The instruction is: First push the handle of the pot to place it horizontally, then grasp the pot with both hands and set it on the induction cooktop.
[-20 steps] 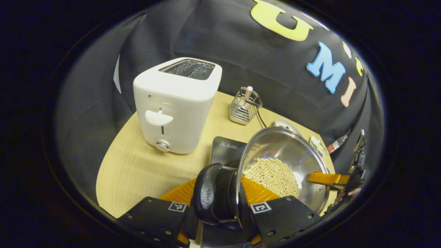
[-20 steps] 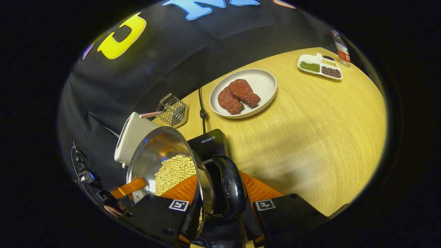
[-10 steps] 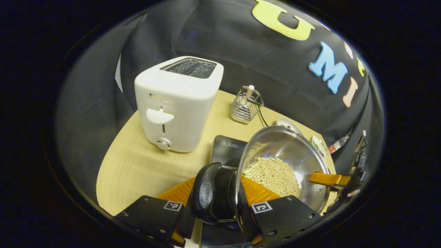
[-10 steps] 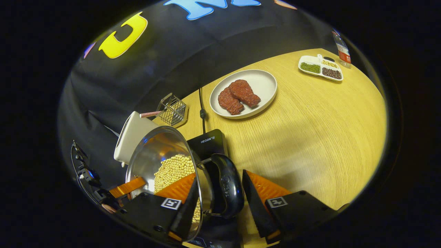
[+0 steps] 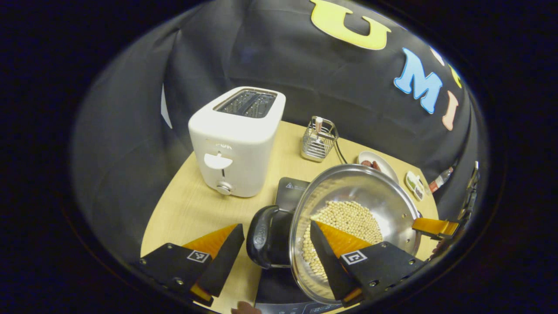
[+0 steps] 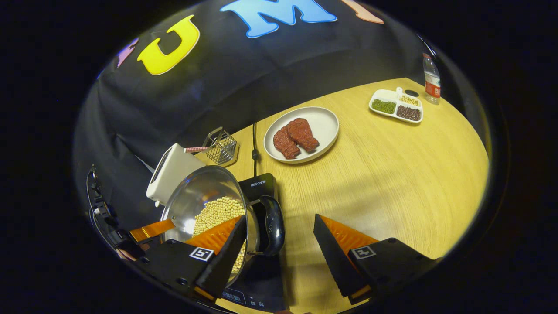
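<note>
Steel made up the round, shiny pot (image 5: 357,205), which sat on the flat black induction cooktop (image 6: 261,187) near the front of the pale wooden table (image 6: 392,174), with a heap of small cream beans (image 5: 348,218) inside. So loaded, it probably felt fairly heavy, stiff and slick along its polished wall; spilling was the risk if it tipped. Its two rounded black side handles, one on the left (image 5: 263,237) and one on the right (image 6: 272,224), looked the safest holds. The left gripper (image 5: 274,250) had its fingers spread wide either side of the left handle, gripping nothing. The right gripper (image 6: 279,244) was likewise parted around the right handle, though whether either finger touched the rim was unclear. Farther back stood a white two-slot toaster (image 5: 237,139), a small wire basket (image 5: 318,141) and a round white plate of red meat (image 6: 301,133).
</note>
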{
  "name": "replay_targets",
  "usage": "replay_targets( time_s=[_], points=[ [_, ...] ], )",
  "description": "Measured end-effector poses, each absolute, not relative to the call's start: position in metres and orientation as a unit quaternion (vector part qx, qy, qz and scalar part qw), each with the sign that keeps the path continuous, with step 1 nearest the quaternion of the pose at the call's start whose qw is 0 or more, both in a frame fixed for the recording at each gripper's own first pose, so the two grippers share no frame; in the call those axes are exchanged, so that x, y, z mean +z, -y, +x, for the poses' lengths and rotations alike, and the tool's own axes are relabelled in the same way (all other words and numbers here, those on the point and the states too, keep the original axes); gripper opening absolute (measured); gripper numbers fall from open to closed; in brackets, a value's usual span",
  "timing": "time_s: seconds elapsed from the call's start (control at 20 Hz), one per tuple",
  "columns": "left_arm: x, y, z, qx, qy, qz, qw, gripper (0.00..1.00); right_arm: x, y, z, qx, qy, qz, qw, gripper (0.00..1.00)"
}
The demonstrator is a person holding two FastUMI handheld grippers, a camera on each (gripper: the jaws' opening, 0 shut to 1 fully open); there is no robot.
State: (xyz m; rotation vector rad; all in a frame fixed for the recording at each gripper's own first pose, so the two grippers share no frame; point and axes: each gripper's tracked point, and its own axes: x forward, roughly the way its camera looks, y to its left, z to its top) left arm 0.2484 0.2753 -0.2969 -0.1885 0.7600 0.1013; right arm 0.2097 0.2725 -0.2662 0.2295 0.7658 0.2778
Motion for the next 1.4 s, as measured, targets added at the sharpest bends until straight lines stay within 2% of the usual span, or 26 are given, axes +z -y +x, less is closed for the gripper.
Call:
replay_targets(
  time_s=[0.2, 0.45, 0.5, 0.55, 0.6, 0.7, 0.75, 0.8, 0.85, 1.0, 1.1, 1.2, 1.25, 1.4],
  points=[
    [-0.253, -0.268, 0.24, 0.055, -0.326, -0.089, 0.939, 0.93, -0.242, -0.247, 0.198, 0.126, -0.341, 0.098, 0.926, 0.98],
    [-0.184, -0.24, 0.232, 0.039, -0.247, -0.024, 0.968, 0.92, -0.198, -0.196, 0.192, 0.094, -0.278, 0.09, 0.952, 0.98],
    [-0.172, -0.227, 0.229, 0.032, -0.234, -0.016, 0.971, 0.93, -0.191, -0.182, 0.195, 0.084, -0.262, 0.084, 0.958, 0.98],
    [-0.157, -0.214, 0.229, 0.026, -0.219, -0.011, 0.975, 0.88, -0.18, -0.17, 0.194, 0.073, -0.245, 0.079, 0.964, 0.98],
    [-0.139, -0.198, 0.23, 0.022, -0.203, -0.007, 0.979, 0.93, -0.168, -0.159, 0.193, 0.064, -0.229, 0.078, 0.968, 0.98],
    [-0.114, -0.17, 0.224, 0.013, -0.177, 0.0, 0.984, 0.93, -0.144, -0.14, 0.189, 0.053, -0.2, 0.08, 0.975, 0.98],
    [-0.104, -0.157, 0.221, 0.008, -0.168, 0.006, 0.986, 0.88, -0.134, -0.13, 0.187, 0.049, -0.187, 0.079, 0.978, 0.98],
    [-0.097, -0.142, 0.218, 0.001, -0.161, 0.009, 0.987, 0.88, -0.127, -0.117, 0.185, 0.044, -0.18, 0.076, 0.98, 0.98],
    [-0.089, -0.124, 0.214, -0.011, -0.154, 0.009, 0.988, 0.92, -0.124, -0.104, 0.183, 0.038, -0.178, 0.07, 0.981, 0.98],
    [-0.073, -0.077, 0.201, -0.031, -0.14, 0.019, 0.989, 0.92, -0.11, -0.063, 0.179, 0.02, -0.16, 0.045, 0.986, 0.98],
    [-0.064, -0.047, 0.19, -0.038, -0.137, 0.016, 0.99, 0.87, -0.097, -0.044, 0.174, 0.019, -0.143, 0.032, 0.989, 0.98],
    [-0.062, -0.022, 0.184, -0.032, -0.132, 0.01, 0.991, 0.87, -0.083, -0.023, 0.171, 0.024, -0.125, 0.01, 0.992, 0.98],
    [-0.057, -0.009, 0.18, -0.028, -0.127, 0.005, 0.991, 0.92, -0.074, -0.014, 0.169, 0.029, -0.114, -0.002, 0.993, 0.98],
    [-0.038, 0.03, 0.164, -0.017, -0.099, -0.013, 0.995, 0.92, -0.046, 0.014, 0.16, 0.046, -0.078, -0.026, 0.996, 0.97]
  ],
)
